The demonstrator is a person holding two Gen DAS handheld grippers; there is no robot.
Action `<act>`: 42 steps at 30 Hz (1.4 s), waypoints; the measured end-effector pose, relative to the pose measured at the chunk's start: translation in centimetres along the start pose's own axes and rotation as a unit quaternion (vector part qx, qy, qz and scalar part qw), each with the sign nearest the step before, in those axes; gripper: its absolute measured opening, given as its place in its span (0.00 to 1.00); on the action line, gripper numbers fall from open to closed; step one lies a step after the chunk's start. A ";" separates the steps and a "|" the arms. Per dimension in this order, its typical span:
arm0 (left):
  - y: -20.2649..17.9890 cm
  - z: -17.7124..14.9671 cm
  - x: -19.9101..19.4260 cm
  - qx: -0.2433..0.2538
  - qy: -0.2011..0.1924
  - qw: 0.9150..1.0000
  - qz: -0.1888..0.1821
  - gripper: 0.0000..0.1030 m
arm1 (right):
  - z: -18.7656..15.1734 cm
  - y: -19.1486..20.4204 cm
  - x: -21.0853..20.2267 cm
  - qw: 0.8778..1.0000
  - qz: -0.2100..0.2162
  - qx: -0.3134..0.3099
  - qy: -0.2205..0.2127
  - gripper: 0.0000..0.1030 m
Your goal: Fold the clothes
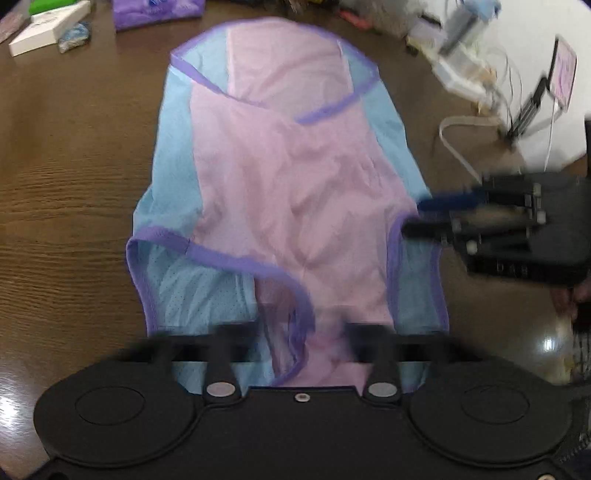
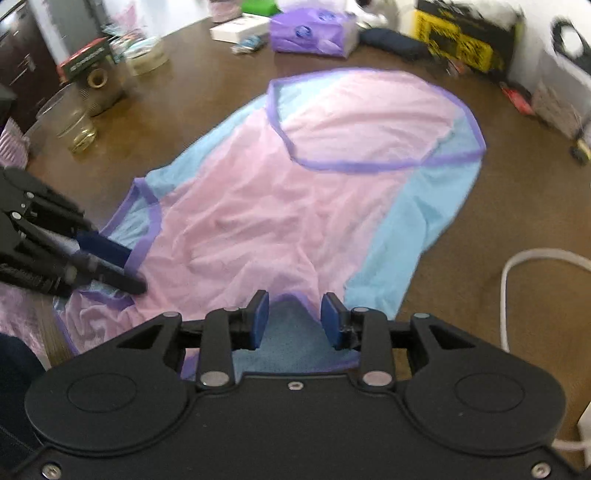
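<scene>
1. Pink mesh with pale blue side panels and purple binding made up the sleeveless top (image 1: 280, 184), which lay spread flat on the brown wooden table (image 1: 74, 177).
2. In the left wrist view, the left gripper (image 1: 299, 343) hung over the near end of the top, directly above a purple-edged armhole. Its fingers were smeared by blur, yet they stood apart with cloth visible in the gap; no pinch on the fabric could be made out.
3. In that same view, the right gripper (image 1: 415, 218) reached in from the right, its tips at the top's purple-bound right edge.
4. In the right wrist view, the top (image 2: 295, 206) stretched away from the camera, with its purple-trimmed end farthest off.
5. The right gripper (image 2: 294, 321) hovered over the near hem, its blue pads (image 2: 258, 321) parted, with blue mesh and a purple edge showing between them and untouched by either pad.
6. At the left of that view, the left gripper (image 2: 122, 269) lay over the top's near left corner, just beside the purple trim.
7. A purple packet (image 2: 314, 33) and a glass (image 2: 74, 125) stood on the table beyond the garment, well apart from both grippers.
</scene>
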State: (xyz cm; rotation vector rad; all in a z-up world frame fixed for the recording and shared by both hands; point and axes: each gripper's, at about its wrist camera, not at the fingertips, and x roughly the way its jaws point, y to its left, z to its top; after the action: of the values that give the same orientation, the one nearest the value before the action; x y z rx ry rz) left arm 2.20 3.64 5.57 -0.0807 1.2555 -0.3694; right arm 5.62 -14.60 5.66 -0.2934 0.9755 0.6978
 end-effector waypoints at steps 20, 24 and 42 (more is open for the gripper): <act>3.0 9.4 4.9 0.226 -0.116 0.962 0.100 0.73 | 8.5 -0.4 8.7 0.975 0.032 -0.218 -0.002 0.01; 3.9 9.0 5.2 0.228 -0.110 0.962 0.100 0.73 | 8.3 -1.6 8.0 0.983 0.012 -0.184 -0.015 0.02; 3.6 9.6 5.2 0.229 -0.095 0.959 0.140 0.73 | 7.1 -4.4 6.4 0.991 -0.039 -0.128 -0.012 0.48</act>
State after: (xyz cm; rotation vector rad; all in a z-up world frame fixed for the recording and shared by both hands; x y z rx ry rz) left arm 13.39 4.01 2.89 0.4444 0.9486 -0.3871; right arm 15.56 -11.57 3.89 -0.5434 0.8478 0.7541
